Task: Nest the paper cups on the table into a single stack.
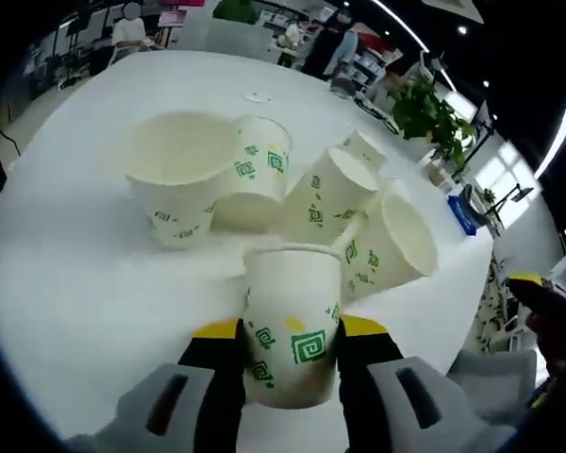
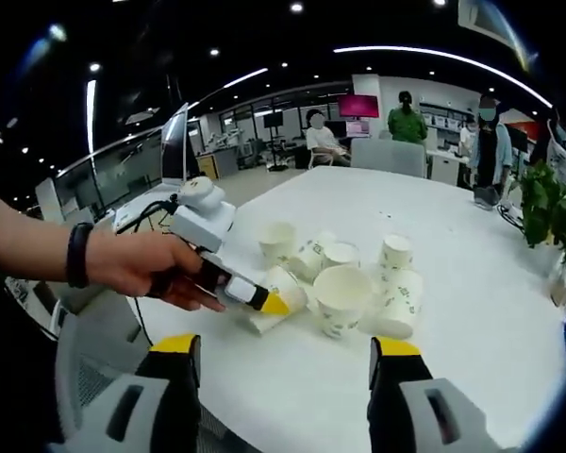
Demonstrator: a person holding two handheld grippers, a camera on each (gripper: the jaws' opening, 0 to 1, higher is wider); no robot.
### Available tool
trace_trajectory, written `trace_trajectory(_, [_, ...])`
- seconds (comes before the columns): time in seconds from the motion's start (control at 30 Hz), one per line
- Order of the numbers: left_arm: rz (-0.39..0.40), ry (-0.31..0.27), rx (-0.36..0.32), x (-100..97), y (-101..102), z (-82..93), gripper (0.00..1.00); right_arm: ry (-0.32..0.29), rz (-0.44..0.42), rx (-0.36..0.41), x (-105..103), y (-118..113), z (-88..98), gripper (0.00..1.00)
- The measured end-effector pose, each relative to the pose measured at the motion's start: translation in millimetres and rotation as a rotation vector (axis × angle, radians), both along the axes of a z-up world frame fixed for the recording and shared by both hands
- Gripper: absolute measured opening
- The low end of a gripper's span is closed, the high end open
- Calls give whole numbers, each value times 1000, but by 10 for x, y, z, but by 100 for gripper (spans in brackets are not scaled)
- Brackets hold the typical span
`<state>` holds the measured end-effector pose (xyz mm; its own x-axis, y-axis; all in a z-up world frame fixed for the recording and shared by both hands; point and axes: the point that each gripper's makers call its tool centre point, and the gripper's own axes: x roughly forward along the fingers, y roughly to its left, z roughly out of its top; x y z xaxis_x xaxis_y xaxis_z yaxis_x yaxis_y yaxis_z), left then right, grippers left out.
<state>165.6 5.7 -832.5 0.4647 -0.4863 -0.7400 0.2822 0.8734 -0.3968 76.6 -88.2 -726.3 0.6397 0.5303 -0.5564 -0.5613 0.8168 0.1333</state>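
Observation:
My left gripper (image 1: 290, 328) is shut on a white paper cup with green squares (image 1: 288, 326), held tilted just above the white table (image 1: 85, 293). Beyond it, several matching cups cluster together: a wide upright one (image 1: 179, 189), one behind it (image 1: 261, 170), and two lying on their sides (image 1: 325, 193) (image 1: 396, 245). In the right gripper view a hand (image 2: 151, 264) holds the left gripper (image 2: 269, 300) with its cup (image 2: 281, 294) at the near left of the cluster (image 2: 342, 297). My right gripper (image 2: 285, 347) hangs open over the table's near edge, holding nothing.
The round table (image 2: 472, 330) is bare around the cups. A potted plant (image 1: 424, 109) and a blue object (image 1: 460, 212) stand off its far side. Office chairs (image 2: 391, 156), desks and people fill the background.

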Motion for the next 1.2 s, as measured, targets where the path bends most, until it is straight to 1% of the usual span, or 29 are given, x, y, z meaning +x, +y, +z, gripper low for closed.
trace_trajectory(0.1, [-15, -18, 26, -113, 81, -6, 37, 1, 9, 10, -6, 31, 7, 73])
trace_trajectory(0.17, [-17, -31, 30, -160, 133, 12, 37, 2, 16, 12, -2, 50, 4, 72])
trace_trajectory(0.27, [-30, -60, 38, -184, 188, 60, 37, 0, 29, 19, 12, 92, 6, 72])
trace_trajectory(0.37, [-52, -89, 63, -202, 236, 119, 37, -1, 41, 22, 23, 138, 20, 71])
trace_trajectory(0.5, [-95, -146, 92, -163, 281, 190, 37, -5, 61, 26, 38, 193, 45, 71])
trace_trajectory(0.53, [-121, -173, 108, -178, 284, 252, 37, -6, 67, 32, 44, 213, 53, 70])
trace_trajectory(0.6, [-151, -189, 133, -178, 310, 265, 37, -7, 76, 33, 65, 243, 59, 69])
trace_trajectory(0.63, [-168, -210, 147, -172, 323, 290, 37, -8, 79, 32, 70, 253, 63, 69])
trace_trajectory(0.7, [-204, -224, 166, -213, 342, 310, 37, -11, 86, 33, 92, 279, 75, 69])
trace_trajectory(0.73, [-224, -240, 179, -242, 336, 332, 37, -11, 93, 39, 103, 299, 87, 69])
trace_trajectory(0.77, [-256, -270, 191, -259, 337, 357, 38, -11, 97, 44, 107, 312, 95, 68])
trace_trajectory(0.87, [-280, -298, 190, -279, 363, 368, 38, -8, 108, 57, 134, 356, 93, 67])
trace_trajectory(0.97, [-317, -336, 191, -313, 345, 436, 38, -2, 123, 71, 118, 426, 128, 64])
trace_trajectory(1.0, [-350, -360, 208, -313, 332, 441, 38, -1, 133, 77, 114, 462, 136, 63])
trace_trajectory(1.07, [-378, -379, 211, -343, 298, 462, 38, 2, 147, 83, 130, 513, 134, 62])
trace_trajectory(1.2, [-466, -450, 226, -397, 208, 526, 38, 13, 180, 95, 139, 600, 146, 60])
